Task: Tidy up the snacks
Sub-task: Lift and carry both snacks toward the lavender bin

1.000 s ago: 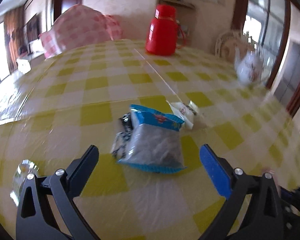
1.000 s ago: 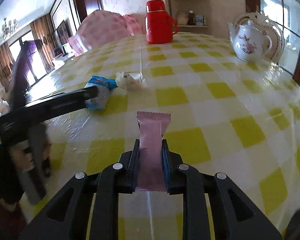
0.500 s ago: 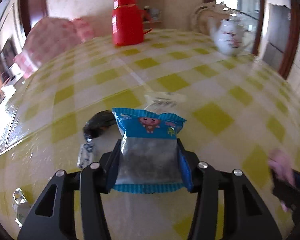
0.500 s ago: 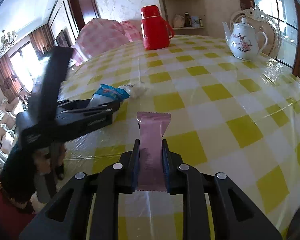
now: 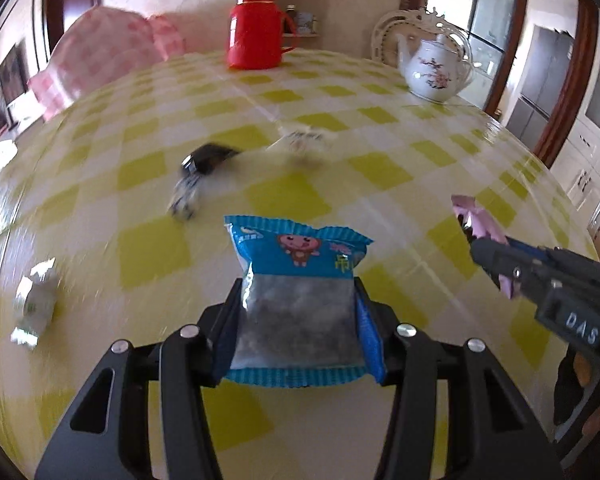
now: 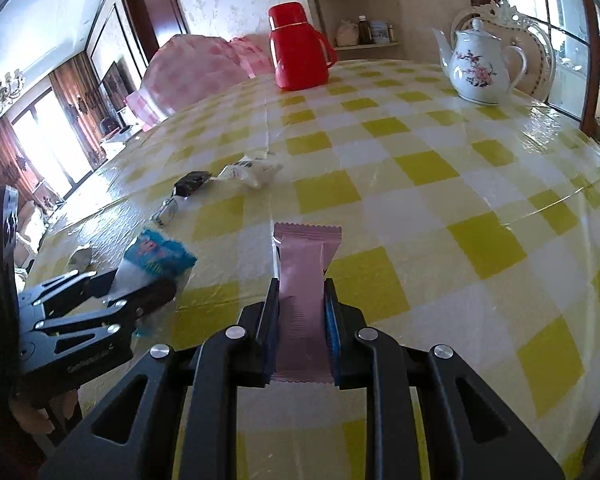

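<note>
My left gripper (image 5: 298,304) is shut on a blue snack packet (image 5: 298,280) with a clear window and a cartoon figure, held above the yellow checked table (image 5: 380,168). My right gripper (image 6: 302,300) is shut on a pink wrapped bar (image 6: 304,268) that sticks up between its pads. In the right wrist view the left gripper (image 6: 140,284) and its blue packet (image 6: 160,256) sit at the lower left. The right gripper (image 5: 484,248) and its pink bar (image 5: 480,220) show at the right of the left wrist view.
Loose snacks lie on the table: a dark packet (image 6: 192,182), a white packet (image 6: 252,170), a small silver one (image 6: 166,212) and a white-green one (image 5: 36,300). A red thermos (image 6: 300,48) and a white teapot (image 6: 480,68) stand at the far side.
My left gripper closed on the blue packet, lifted it off the other snacks and carried it toward the right gripper. The right gripper kept still with the pink bar.
</note>
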Tool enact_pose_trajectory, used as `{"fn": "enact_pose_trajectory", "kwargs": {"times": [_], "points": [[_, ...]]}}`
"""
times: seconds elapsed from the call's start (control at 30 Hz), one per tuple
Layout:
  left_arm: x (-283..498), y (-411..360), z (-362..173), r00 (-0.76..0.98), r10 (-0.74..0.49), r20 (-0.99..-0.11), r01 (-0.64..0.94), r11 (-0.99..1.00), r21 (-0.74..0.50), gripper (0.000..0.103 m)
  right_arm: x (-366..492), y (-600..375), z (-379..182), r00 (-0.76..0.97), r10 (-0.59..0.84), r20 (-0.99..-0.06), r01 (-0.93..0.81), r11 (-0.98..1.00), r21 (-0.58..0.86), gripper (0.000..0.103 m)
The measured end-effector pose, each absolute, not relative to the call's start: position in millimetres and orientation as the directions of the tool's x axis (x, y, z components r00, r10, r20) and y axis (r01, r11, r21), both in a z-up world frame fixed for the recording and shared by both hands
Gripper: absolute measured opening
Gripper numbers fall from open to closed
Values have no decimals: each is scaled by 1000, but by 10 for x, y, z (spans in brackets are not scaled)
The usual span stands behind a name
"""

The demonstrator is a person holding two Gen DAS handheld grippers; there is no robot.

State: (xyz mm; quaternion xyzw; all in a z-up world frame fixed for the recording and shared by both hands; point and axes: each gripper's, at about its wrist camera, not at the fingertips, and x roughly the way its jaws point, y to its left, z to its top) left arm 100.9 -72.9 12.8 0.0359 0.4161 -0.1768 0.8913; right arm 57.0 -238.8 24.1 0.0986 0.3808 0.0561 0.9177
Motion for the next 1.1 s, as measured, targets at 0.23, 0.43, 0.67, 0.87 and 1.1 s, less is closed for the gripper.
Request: {"fn": "enact_pose_trajectory", "kwargs": {"times": [0.23,0.43,0.67,0.87,1.1], "points": [[773,-572,208,609,-322,-725,338,932,-130,51,554,-2244,234,699,176,-693,-58,980,190,21],[606,-426,200,609,-336,-718,313,934,-172,51,563,-2216,205,696,163,-699,-53,983,176,21],[350,-181,308,650,-355,-672,273,934,-229,51,255,-2125,278,721,180,-669,-73,980,186,21],[95,-48,321,659,-368,-656,255,930,-267,51,-83,-2085,325,740,194,-644,-75,975,209,21],[-322,5,364,669,-375,-642,266,927,-264,51,-563,-2065,343,764,226,-605,-71,960,271,21]]}}
